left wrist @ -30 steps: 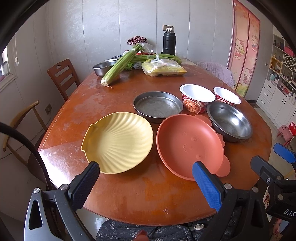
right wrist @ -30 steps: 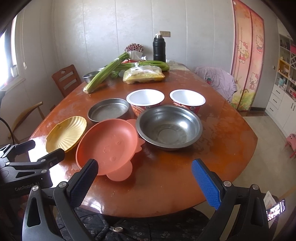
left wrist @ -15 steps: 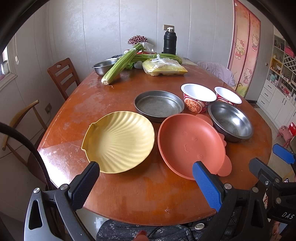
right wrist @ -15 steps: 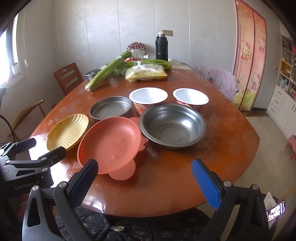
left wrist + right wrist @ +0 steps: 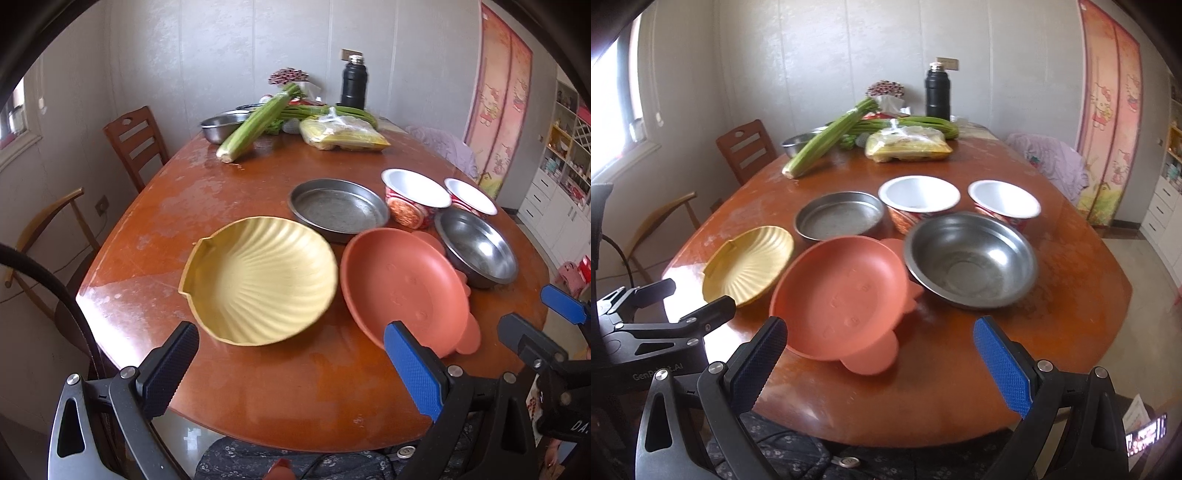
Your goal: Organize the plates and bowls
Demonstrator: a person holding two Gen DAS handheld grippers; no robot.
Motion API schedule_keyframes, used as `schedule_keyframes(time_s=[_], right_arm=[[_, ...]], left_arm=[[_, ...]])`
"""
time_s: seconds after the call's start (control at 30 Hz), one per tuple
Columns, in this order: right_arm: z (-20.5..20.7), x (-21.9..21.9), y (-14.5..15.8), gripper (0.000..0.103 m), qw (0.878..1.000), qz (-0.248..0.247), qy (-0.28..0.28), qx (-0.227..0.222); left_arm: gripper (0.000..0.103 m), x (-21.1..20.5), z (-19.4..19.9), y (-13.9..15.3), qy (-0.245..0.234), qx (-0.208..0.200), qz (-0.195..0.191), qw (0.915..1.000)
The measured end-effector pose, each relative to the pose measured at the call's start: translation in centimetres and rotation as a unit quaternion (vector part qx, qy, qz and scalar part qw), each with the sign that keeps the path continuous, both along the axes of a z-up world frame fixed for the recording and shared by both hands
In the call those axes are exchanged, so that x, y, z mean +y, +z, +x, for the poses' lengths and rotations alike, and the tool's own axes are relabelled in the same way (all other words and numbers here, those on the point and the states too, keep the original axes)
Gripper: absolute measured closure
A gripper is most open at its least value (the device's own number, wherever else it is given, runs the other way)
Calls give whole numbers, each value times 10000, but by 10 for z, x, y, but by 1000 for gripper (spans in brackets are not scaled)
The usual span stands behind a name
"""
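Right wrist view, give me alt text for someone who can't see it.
An open right hand-held gripper hangs at the near edge of a round wooden table, pointing at an orange plate. A yellow shell plate lies to its left, a steel bowl to its right, and a steel pan and two paper bowls behind.

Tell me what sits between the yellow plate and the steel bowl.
The orange plate lies between the yellow plate and steel bowl, clearest in the right wrist view.

Left tool [image 5: 290, 367]: advanced toward the yellow shell-shaped plastic plate [image 5: 258, 280], which sits larger in its view. Right tool [image 5: 879, 363]: advanced toward the terracotta round plastic plate [image 5: 840, 301]; steel bowl [image 5: 971, 256] likewise nearer.
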State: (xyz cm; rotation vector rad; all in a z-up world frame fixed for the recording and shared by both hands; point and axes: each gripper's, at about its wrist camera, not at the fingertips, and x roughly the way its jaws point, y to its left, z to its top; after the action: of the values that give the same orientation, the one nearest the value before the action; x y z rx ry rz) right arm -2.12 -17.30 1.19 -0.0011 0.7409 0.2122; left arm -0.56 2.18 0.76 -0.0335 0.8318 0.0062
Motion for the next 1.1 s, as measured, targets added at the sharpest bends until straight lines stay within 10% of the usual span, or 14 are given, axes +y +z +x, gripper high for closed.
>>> schedule_keyframes(time_s=[0.6,1.1], right_arm=[[79,110,0,3,9863,-340,1610,145],[145,147,-51,35,9755,-783,1845,904]], left_arm=[[2,104,17,-24,1030,282,-388,9935],[2,96,59,-57,728,782,-541,9928]])
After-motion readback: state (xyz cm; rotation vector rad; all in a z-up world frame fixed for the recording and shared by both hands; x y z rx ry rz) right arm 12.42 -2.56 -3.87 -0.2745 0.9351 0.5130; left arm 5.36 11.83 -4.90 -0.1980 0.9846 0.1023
